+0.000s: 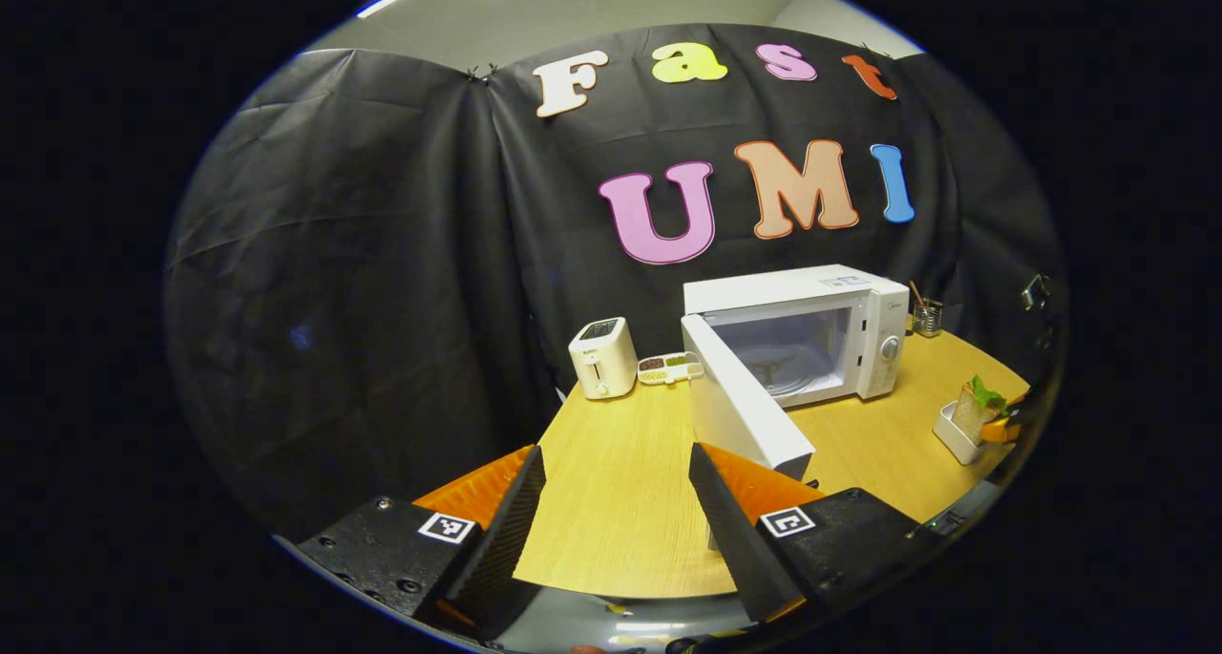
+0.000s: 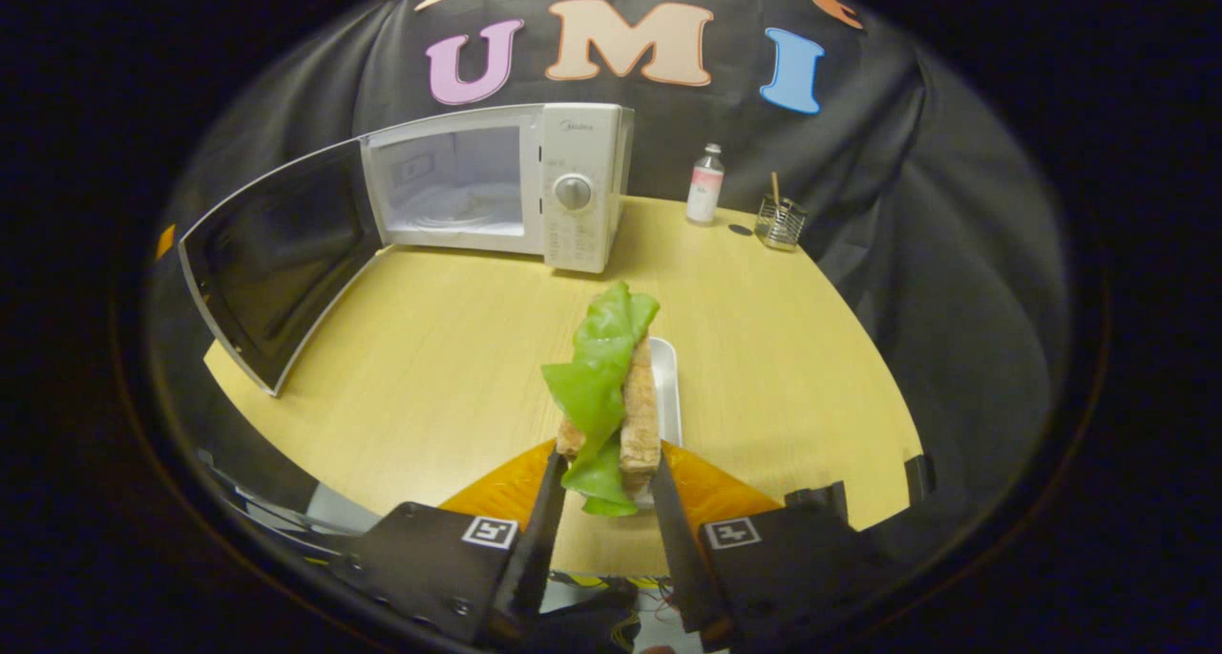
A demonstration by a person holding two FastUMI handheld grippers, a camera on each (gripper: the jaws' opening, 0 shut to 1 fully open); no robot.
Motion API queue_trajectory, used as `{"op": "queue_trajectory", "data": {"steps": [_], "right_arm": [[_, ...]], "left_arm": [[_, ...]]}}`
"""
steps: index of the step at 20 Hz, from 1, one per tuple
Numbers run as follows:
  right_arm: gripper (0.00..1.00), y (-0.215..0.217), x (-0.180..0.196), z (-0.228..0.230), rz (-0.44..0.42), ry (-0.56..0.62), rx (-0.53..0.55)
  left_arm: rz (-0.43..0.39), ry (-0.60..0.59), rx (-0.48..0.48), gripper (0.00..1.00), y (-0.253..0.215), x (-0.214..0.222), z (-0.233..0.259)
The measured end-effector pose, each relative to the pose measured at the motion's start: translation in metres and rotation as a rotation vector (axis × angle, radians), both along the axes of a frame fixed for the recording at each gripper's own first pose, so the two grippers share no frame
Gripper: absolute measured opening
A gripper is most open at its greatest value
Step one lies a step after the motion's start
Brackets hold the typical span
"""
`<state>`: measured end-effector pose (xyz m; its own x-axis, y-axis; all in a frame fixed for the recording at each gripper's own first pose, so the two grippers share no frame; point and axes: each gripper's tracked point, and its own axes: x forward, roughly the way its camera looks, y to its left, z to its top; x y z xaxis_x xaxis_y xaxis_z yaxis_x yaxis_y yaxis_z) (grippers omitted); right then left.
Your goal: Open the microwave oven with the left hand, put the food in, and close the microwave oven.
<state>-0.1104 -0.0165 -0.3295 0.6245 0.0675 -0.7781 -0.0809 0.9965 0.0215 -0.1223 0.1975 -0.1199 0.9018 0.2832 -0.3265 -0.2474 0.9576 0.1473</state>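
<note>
One microwave (image 2: 496, 186) stands at upper centre of the right gripper view, its door (image 2: 277, 253) swung wide to the left. One sandwich (image 2: 611, 387) with green lettuce sits low at centre, pinched between the right gripper (image 2: 600, 501) fingers over a white tray (image 2: 668, 387). The left gripper (image 1: 616, 516) is spread with nothing between its fingers above the round wooden table (image 1: 621, 501), which carries one toaster (image 1: 602, 357), one bottle (image 2: 705, 183) and one wire holder (image 2: 780, 222) before black cloth.

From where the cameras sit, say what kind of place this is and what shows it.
Probably a mock kitchen counter staged in a recording booth: a microwave with its door open and a toaster stand on a wooden table, backed by draped black cloth rather than walls.
</note>
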Motion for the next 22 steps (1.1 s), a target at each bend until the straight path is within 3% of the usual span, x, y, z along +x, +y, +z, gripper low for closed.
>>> {"op": "queue_trajectory", "data": {"steps": [1,3,5,6,9,10,11,12,16,17,19,22], "right_arm": [[0.57,0.001,-0.001,0.000,-0.001,0.013,0.004],[0.45,0.001,0.000,0.001,-0.014,0.016,0.011],[0.44,-0.001,0.001,0.002,-0.022,0.025,0.016],[0.32,-0.001,0.000,0.001,-0.028,0.024,0.022],[0.32,-0.003,0.001,0.005,-0.029,0.018,0.005],[0.27,-0.003,0.002,0.007,-0.025,0.006,-0.006],[0.32,-0.004,0.002,0.006,-0.018,0.000,-0.012],[0.24,-0.003,0.003,0.013,-0.005,-0.010,-0.013],[0.24,-0.009,0.022,0.031,0.001,-0.064,-0.022],[0.19,-0.006,0.027,0.037,-0.009,-0.073,-0.002],[0.24,0.002,0.038,0.048,-0.035,-0.082,0.062],[0.20,0.022,0.052,0.044,-0.080,-0.034,0.206]], "left_arm": [[0.007,-0.004,-0.004,0.93,0.002,0.000,0.002],[0.024,-0.012,-0.020,0.93,0.004,0.001,0.003],[0.032,-0.027,-0.032,0.93,0.004,0.003,0.005],[0.031,-0.034,-0.040,0.93,0.003,0.006,0.006],[0.018,-0.048,-0.053,0.93,-0.002,0.010,0.007],[0.017,-0.053,-0.061,0.93,-0.003,0.012,0.007],[0.019,-0.053,-0.073,0.93,-0.003,0.012,0.005],[0.022,-0.056,-0.080,0.93,-0.003,0.012,0.005],[0.024,-0.068,-0.078,0.93,-0.001,0.013,0.008],[0.021,-0.073,-0.076,0.93,-0.001,0.014,0.009],[0.011,-0.084,-0.077,0.93,-0.005,0.017,0.011],[-0.003,-0.096,-0.100,0.93,-0.011,0.019,0.011]]}}
